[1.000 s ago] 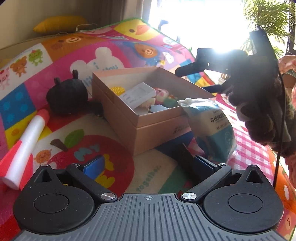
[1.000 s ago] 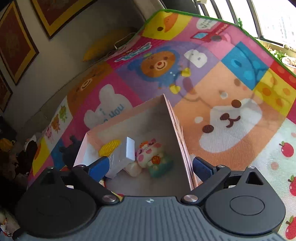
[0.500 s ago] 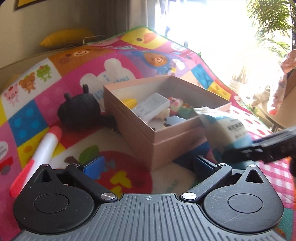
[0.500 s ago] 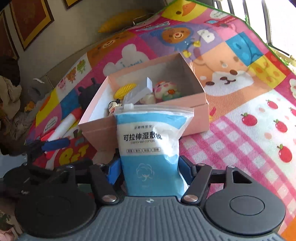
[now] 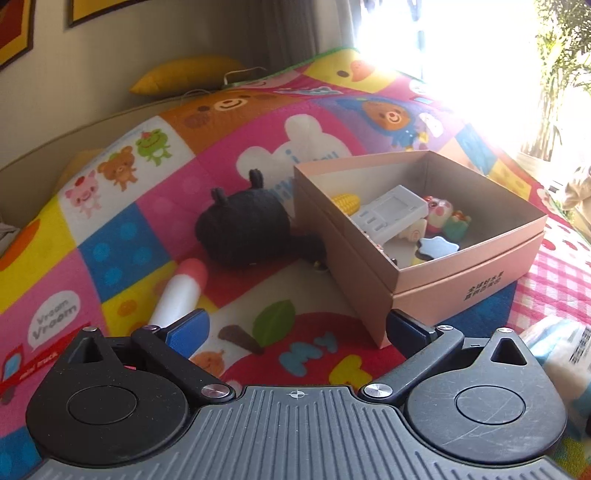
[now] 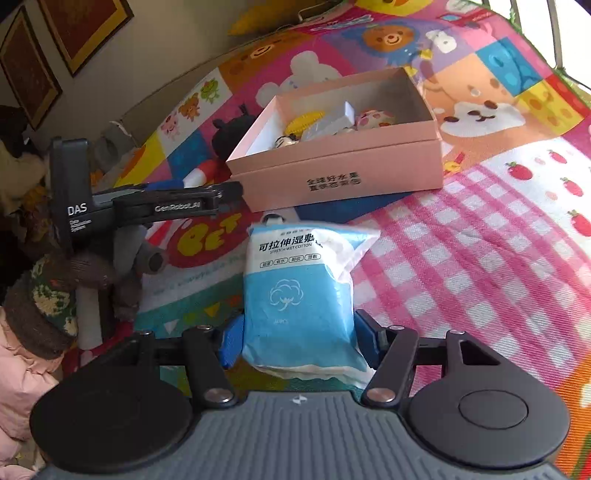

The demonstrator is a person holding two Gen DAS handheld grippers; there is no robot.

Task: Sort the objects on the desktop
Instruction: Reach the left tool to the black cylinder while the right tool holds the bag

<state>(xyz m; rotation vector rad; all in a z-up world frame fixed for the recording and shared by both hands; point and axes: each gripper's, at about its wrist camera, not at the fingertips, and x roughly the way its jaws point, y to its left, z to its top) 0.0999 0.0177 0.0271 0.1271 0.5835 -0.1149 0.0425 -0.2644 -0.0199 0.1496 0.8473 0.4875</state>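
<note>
Hard daylight poured through the window (image 5: 461,55) at the upper right of the left wrist view and burned that corner to plain white, washing out the mat (image 5: 424,96) beneath it. The box (image 5: 469,280) threw a shadow inside itself. The right wrist view was evenly lit and softer. Both views bent strongly at the edges; the wall (image 6: 155,74) stayed dim

Floor under me is covered by a bright cartoon play mat (image 5: 229,173): bears, frog, pig, apples, pink gingham patch. Beige wall (image 5: 110,48) behind it, with gilt-framed pictures (image 6: 85,29) hanging. Yellow cushion (image 5: 184,75) lies at the mat's far edge against the wall. Window (image 5: 461,48) at far right, sunlight blown out white; green foliage (image 5: 565,66) beside it. Curtain (image 5: 291,29) left of the window.
</note>
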